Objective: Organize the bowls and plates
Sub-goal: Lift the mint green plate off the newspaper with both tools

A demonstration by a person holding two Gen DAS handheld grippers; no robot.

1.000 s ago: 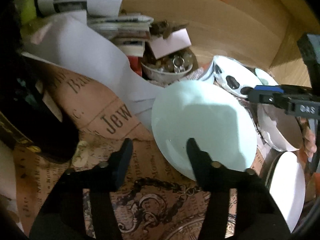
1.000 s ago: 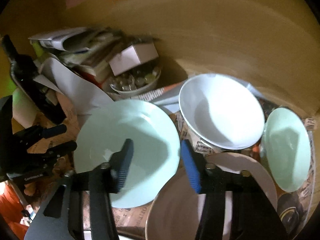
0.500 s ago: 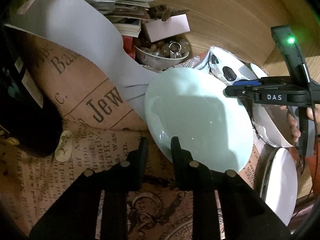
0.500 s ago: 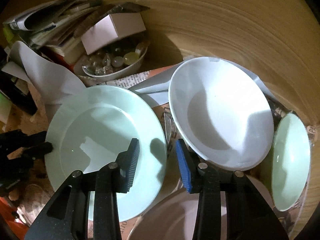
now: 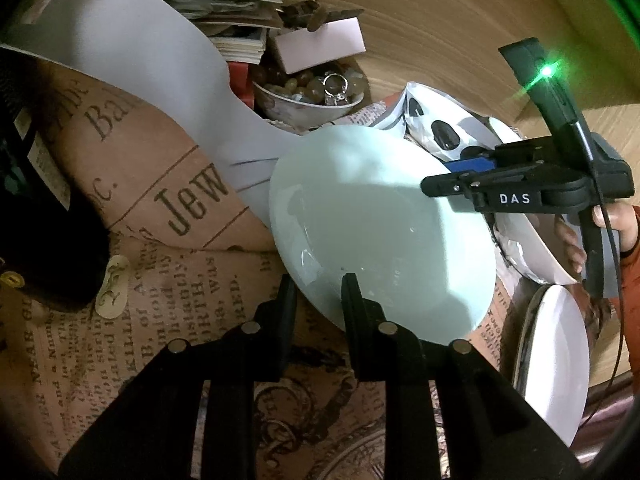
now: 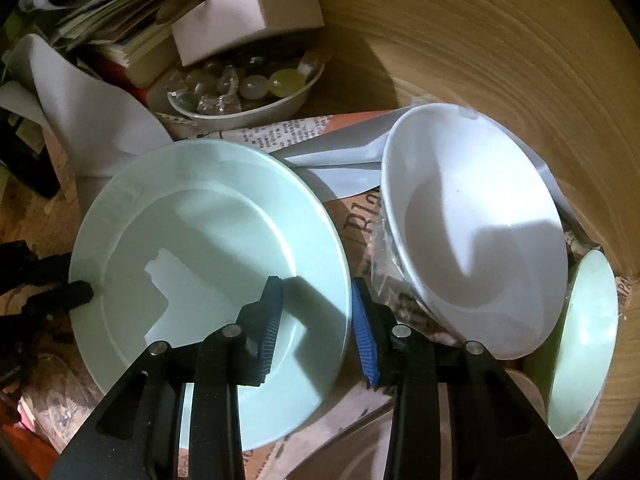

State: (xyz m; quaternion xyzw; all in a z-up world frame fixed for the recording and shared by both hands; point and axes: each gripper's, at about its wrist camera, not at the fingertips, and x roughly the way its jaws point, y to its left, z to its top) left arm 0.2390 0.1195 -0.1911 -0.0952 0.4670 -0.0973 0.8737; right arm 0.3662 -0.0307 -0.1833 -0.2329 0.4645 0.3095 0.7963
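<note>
Pale-green plate (image 5: 380, 232) rim sits pinched in left tool (image 5: 316, 292); right tool (image 6: 316, 312) straddles its far edge, unclosed.

Large plate (image 6: 208, 280): pale mint green, plain and glossy.
Deep bowl (image 6: 476, 236): plain white.
Small dish (image 6: 584, 340): pale green, unpatterned.
Flat plate (image 5: 556, 364): white.
Paper covering (image 5: 160, 240): tan-orange, printed with black old-newspaper lettering and dark scrollwork.
Paper sheet (image 5: 132, 72): plain white-grey.
Small bowl of trinkets (image 6: 244, 96): white, filled with clear, amber and yellow-green beads.
Box (image 6: 248, 20): pale pink-white.
Left gripper (image 5: 316, 304): black throughout.
Right gripper (image 6: 316, 312): black, with blue ribbed pads; "DAS" is printed in white on its side.
Bench (image 6: 480, 40): light wood grain.
</note>
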